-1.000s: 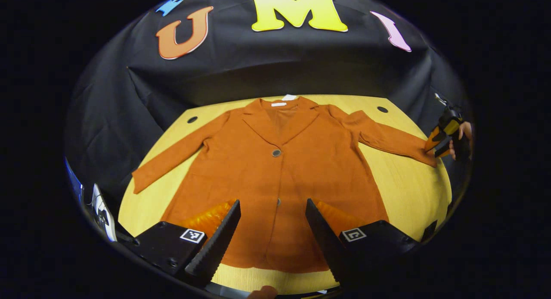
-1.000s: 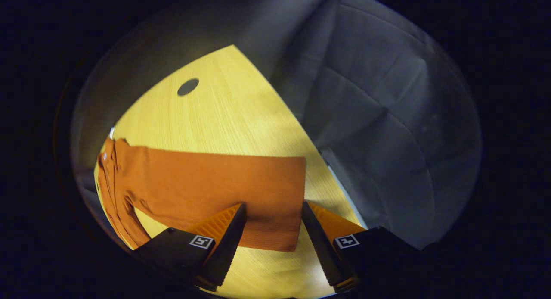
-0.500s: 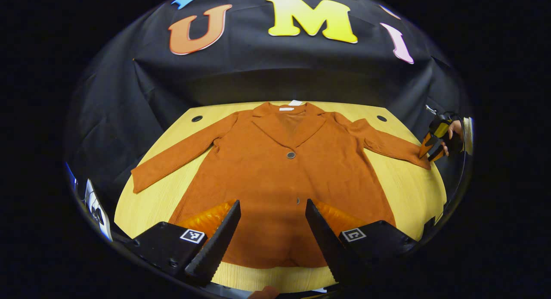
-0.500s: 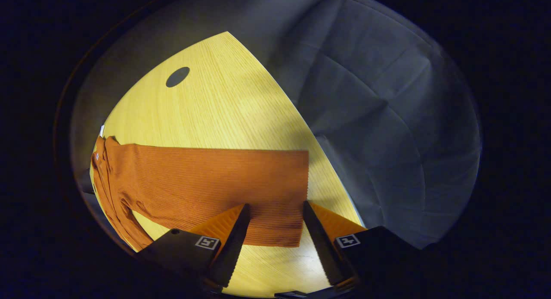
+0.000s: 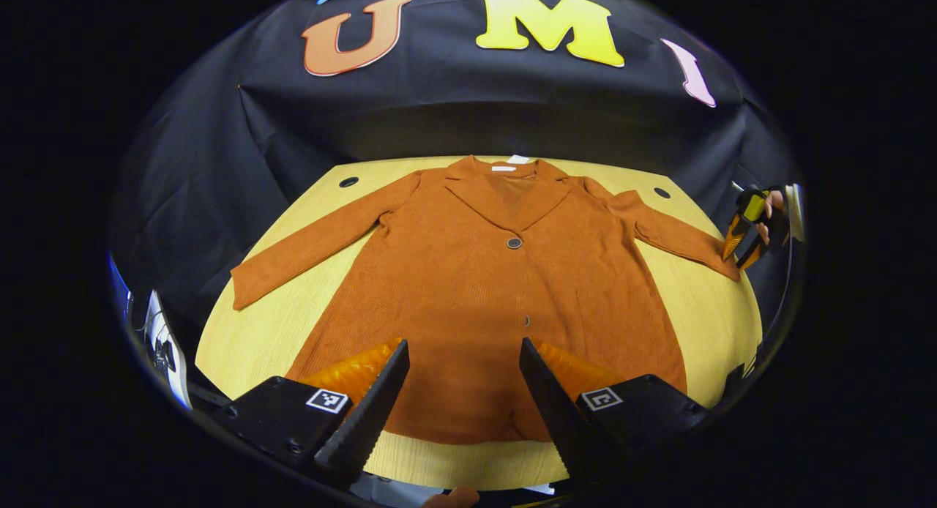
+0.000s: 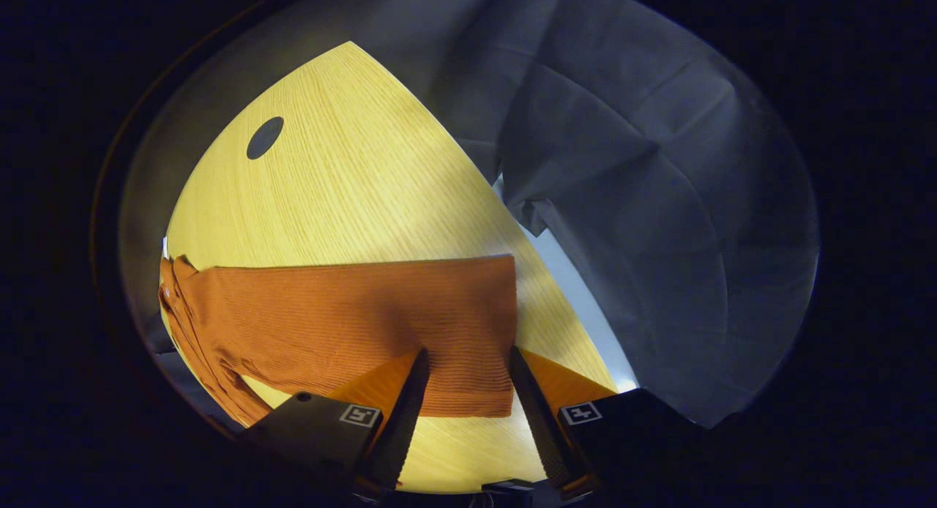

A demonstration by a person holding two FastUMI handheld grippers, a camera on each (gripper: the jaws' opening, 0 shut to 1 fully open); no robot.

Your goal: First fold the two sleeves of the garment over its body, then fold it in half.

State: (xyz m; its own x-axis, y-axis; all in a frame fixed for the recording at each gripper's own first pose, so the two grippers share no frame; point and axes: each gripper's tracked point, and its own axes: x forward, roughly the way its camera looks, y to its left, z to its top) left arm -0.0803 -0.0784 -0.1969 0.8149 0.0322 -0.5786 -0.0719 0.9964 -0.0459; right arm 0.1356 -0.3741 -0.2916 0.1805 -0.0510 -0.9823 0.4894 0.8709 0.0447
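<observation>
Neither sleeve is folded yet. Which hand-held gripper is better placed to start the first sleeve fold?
Right. The right hand-held gripper is open astride the cuff of the right sleeve. The left hand-held gripper is open over the jacket's hem, well away from the left sleeve.

The left gripper view looks from the table's [image 5: 241, 340] near edge toward the booth's back wall, high enough to take in the whole garment [image 5: 498, 303]. The right gripper view sits low and close over the right sleeve cuff [image 6: 454, 332] — the part both views share
</observation>
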